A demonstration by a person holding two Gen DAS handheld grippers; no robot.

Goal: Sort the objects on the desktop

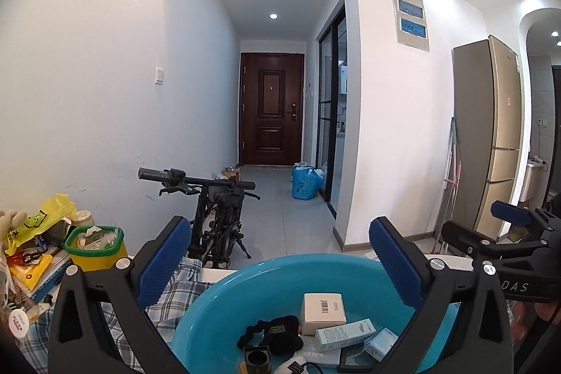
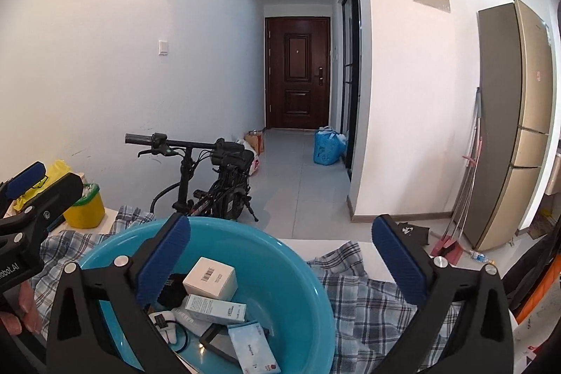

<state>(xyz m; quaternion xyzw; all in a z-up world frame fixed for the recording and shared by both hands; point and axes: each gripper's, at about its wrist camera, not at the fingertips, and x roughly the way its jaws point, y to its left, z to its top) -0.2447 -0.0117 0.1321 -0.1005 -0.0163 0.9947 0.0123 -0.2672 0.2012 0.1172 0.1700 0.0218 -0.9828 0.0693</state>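
Note:
A blue plastic basin (image 1: 224, 300) (image 2: 280, 269) stands on a plaid cloth on the table. Inside it lie a white barcode box (image 1: 322, 307) (image 2: 210, 279), a long white-and-teal box (image 1: 345, 333) (image 2: 215, 305), a tissue pack (image 1: 380, 344) (image 2: 250, 349) and a black fabric piece (image 1: 277, 332). My left gripper (image 1: 280, 260) hovers above the basin, open and holding nothing. My right gripper (image 2: 282, 255) hangs over the basin's right rim, also open and bare. Each gripper shows at the edge of the other's view: the right one (image 1: 485, 223), the left one (image 2: 45, 186).
A yellow tub with a green rim (image 1: 98, 251) (image 2: 84, 207) and a heap of books and bags (image 1: 31, 265) sit at the table's left. Beyond the table edge stand a folding bicycle (image 1: 217, 226) and a fridge (image 1: 491, 135). A hand (image 2: 21, 307) grips the left tool.

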